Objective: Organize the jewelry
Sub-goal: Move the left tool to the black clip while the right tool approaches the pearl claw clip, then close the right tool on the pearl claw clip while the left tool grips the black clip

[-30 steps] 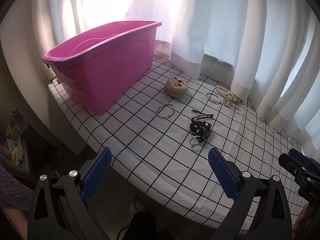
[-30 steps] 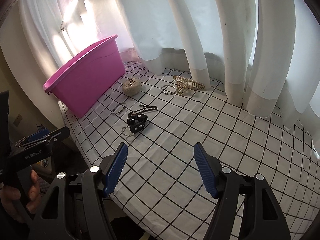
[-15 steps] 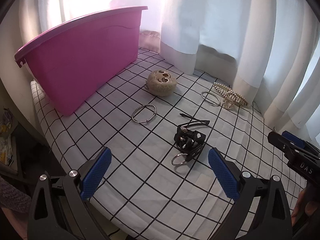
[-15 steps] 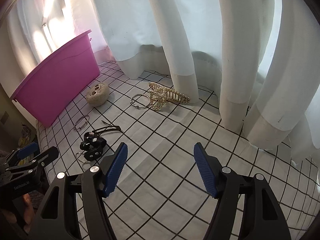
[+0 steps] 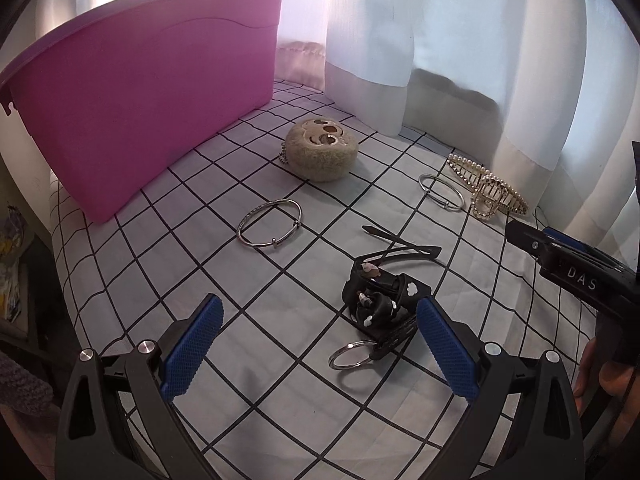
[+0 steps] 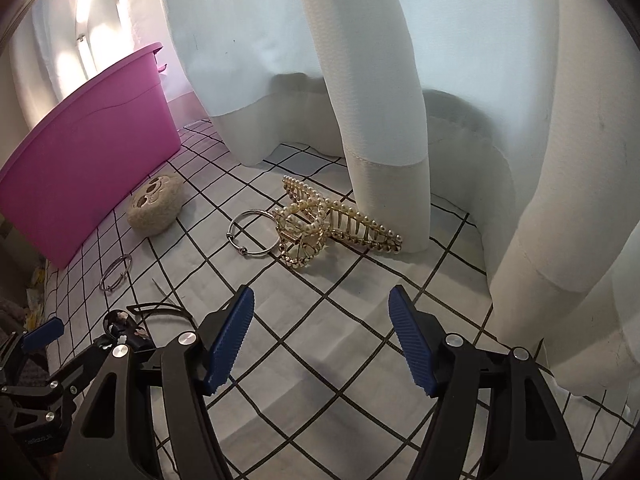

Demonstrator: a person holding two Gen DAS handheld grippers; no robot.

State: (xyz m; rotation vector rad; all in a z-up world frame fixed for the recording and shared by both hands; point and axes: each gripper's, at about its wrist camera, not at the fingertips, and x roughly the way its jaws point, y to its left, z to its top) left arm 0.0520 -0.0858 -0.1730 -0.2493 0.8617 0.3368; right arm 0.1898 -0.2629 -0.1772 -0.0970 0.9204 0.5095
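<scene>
Your L claw (image 5: 316,350): wide, empty, w/ black keychain (image 5: 382,304) just ahead. Your R claw (image 6: 320,340): wide, empty, near pearl hair clip (image 6: 320,224).

Left gripper (image 5: 316,350) now nearer black keychain (image 5: 380,304); right gripper (image 6: 320,336) seemingly nearer pearl clip (image 6: 320,220).

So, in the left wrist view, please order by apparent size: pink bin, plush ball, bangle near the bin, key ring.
1. pink bin
2. plush ball
3. bangle, close to the ball, so unsure
4. key ring, though nearest the camera
</scene>
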